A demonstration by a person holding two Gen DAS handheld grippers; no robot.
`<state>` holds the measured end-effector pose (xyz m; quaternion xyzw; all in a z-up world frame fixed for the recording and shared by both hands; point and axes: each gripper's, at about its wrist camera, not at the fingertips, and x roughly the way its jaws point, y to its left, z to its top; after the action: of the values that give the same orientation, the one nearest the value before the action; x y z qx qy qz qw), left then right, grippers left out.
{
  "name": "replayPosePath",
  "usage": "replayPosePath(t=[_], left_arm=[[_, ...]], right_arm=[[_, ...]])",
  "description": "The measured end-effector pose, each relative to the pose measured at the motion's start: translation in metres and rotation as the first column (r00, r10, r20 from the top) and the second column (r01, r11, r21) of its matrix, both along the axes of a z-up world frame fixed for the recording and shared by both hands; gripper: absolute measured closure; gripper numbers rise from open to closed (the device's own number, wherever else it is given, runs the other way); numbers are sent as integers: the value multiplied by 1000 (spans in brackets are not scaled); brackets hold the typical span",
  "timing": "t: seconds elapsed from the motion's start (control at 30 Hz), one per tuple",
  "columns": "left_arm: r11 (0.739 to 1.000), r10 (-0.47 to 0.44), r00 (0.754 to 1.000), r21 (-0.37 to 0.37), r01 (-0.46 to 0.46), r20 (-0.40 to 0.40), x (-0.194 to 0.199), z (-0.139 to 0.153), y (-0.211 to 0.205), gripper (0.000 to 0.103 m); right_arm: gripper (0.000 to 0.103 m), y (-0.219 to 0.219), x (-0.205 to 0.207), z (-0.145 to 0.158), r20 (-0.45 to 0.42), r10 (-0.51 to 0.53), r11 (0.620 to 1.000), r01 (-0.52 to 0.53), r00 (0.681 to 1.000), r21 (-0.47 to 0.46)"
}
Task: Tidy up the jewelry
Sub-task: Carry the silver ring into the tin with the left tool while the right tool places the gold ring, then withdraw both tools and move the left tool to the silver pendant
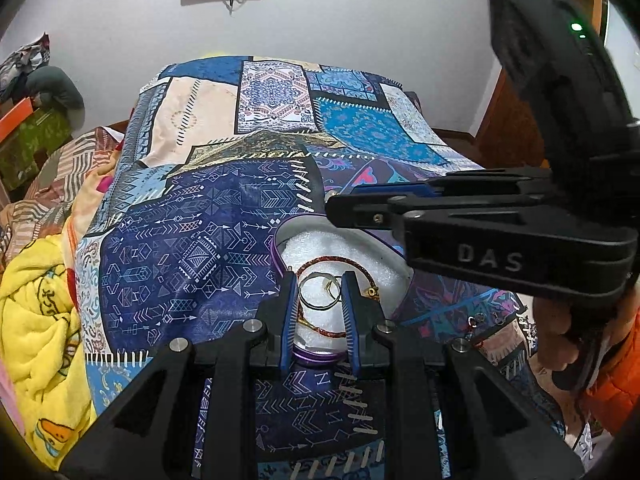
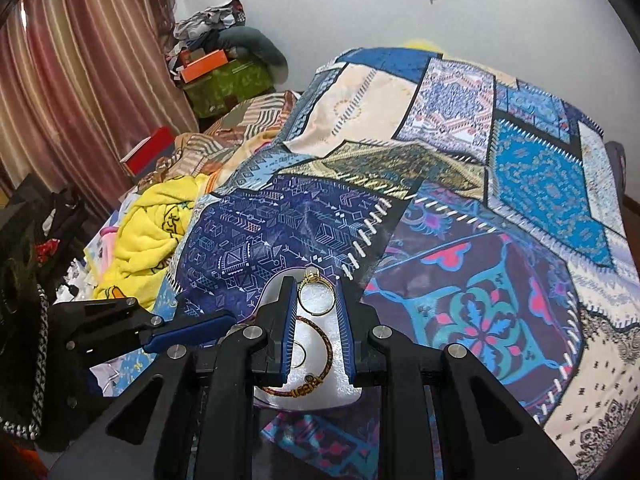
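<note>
A purple-rimmed round box [image 1: 276, 254] with white foam lining lies on the patchwork cloth. In it lie a red braided bracelet [image 1: 332, 260] and a thin hoop [image 1: 320, 294]. My left gripper [image 1: 319, 296] hovers just over the box, jaws a little apart around the hoop; whether they touch it I cannot tell. My right gripper [image 2: 317, 294] is shut on a gold ring with a pale stone [image 2: 314, 292], held above the box [image 2: 276, 284]; the bracelet [image 2: 320, 344] shows below it. The right gripper's fingers [image 1: 360, 210] reach in from the right above the box.
The patchwork cloth [image 1: 208, 240] covers the work surface. A yellow blanket [image 1: 36, 328] lies at the left. Small earrings [image 1: 472, 322] lie on the cloth right of the box. Boxes and clothes [image 2: 216, 64] pile by the wall; a curtain [image 2: 80, 80] hangs left.
</note>
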<state>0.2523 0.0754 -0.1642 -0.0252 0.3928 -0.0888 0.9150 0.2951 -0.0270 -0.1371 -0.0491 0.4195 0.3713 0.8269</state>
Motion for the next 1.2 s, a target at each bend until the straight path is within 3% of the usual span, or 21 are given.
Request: replayPosePath(t=[0.43,0.63,1.2], left_arm=[[1000,0,1000,8,0,-7,0,-1,1,82],[1000,10,1000,4,-10,-16,-2,3,2,82],[1000,11,998,27,-13,65,-40,60,-15,81]], right_arm=[[85,10,3,-4,-1,22,999,-22,1000,-28],[79,4,2,3,11,-4,1000,4,1000,-21],[78,-58,-52,55,153,-124,991,129,980,-28]])
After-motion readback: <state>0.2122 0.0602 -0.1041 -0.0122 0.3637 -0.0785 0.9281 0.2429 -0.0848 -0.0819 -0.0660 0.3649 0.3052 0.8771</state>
